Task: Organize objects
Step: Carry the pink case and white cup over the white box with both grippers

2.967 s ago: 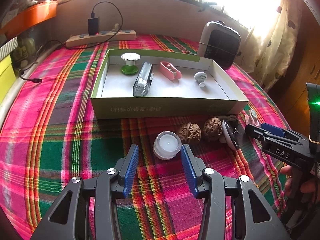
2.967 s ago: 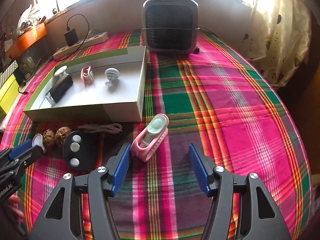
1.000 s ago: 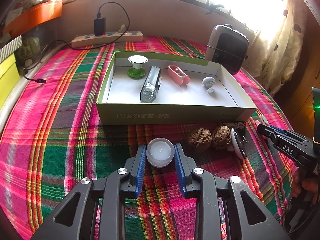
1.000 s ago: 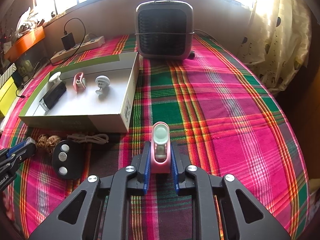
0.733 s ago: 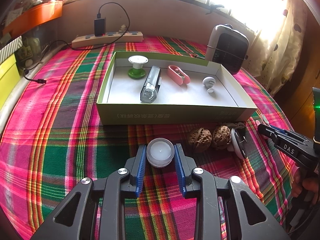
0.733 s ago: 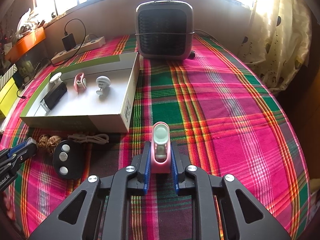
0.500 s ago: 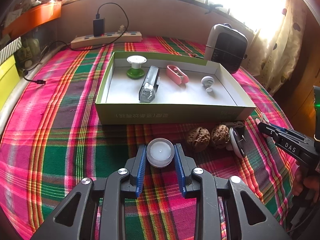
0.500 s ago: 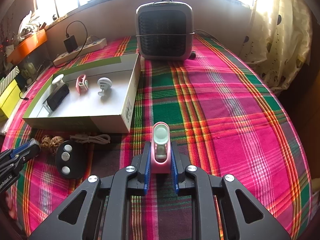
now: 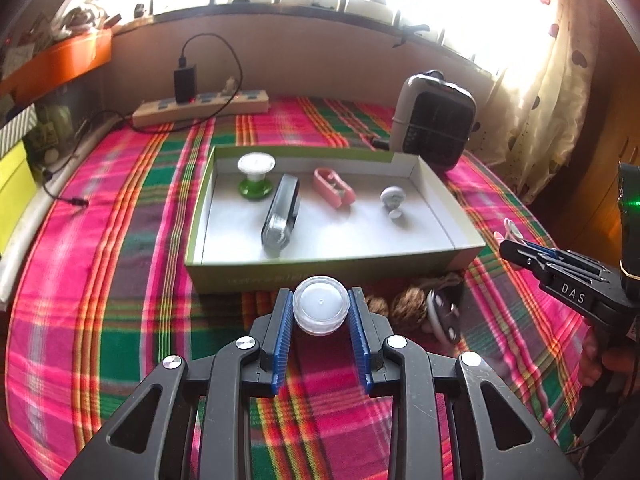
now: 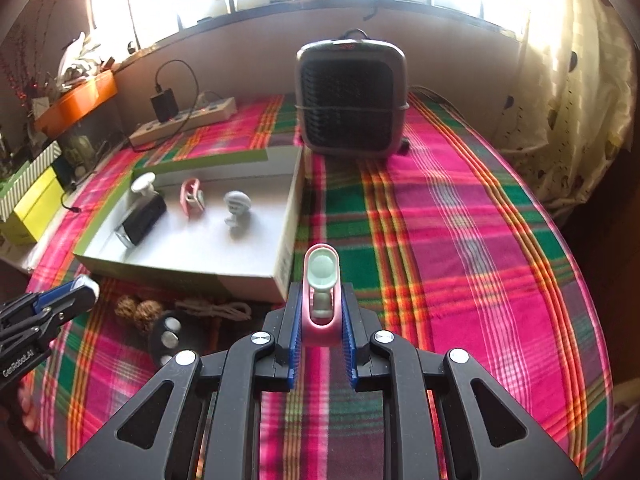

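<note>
My left gripper (image 9: 321, 312) is shut on a round white jar (image 9: 321, 309) and holds it above the plaid cloth, just before the near wall of the open green box (image 9: 320, 270). My right gripper (image 10: 321, 316) is shut on a pink clip with a pale green pad (image 10: 321, 292), lifted near the box's right front corner (image 10: 286, 268). In the box lie a green-and-white spool (image 9: 256, 178), a black-and-clear case (image 9: 281, 216), a pink clip (image 9: 333, 188) and a small white hook (image 9: 392, 202).
Two walnuts (image 9: 394, 306), a black disc with white buttons (image 9: 440, 314) and a cord (image 10: 216, 309) lie on the cloth before the box. A small heater (image 10: 351, 100) stands behind it, a power strip (image 9: 200, 110) at the back left.
Both grippers have risen with their loads and moved toward the box. Three seconds ago both were open around the jar and the pink clip, which lay on the cloth.
</note>
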The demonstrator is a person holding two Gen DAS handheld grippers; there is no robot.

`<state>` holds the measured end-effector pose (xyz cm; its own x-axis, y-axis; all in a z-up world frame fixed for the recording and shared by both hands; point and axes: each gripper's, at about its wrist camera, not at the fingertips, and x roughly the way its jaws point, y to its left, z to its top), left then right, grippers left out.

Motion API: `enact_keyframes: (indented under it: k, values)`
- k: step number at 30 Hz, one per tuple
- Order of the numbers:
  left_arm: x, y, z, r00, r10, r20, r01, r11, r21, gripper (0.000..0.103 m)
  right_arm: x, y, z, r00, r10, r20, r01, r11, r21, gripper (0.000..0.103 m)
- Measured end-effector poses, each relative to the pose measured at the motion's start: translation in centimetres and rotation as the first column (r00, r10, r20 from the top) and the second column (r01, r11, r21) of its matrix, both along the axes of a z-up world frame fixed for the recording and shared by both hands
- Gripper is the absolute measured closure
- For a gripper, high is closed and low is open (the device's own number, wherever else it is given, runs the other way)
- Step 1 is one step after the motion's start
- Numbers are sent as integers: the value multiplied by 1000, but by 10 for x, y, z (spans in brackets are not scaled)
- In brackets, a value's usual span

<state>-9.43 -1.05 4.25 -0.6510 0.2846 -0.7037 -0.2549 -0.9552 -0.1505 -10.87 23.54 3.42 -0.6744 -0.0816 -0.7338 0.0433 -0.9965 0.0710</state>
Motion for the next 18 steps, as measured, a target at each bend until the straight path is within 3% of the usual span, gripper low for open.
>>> enact_keyframes:
  k: [9,18]
  values:
    - [-27,15,14,999,-42,-27,42,999,5,78,-26,-15,21,994,96,-46,-96,995,-13,85]
    - [-63,30,11,997,-71,-7,71,997,-1,78,-72,-32,18,984,176,-20,-176,984,-25,85]
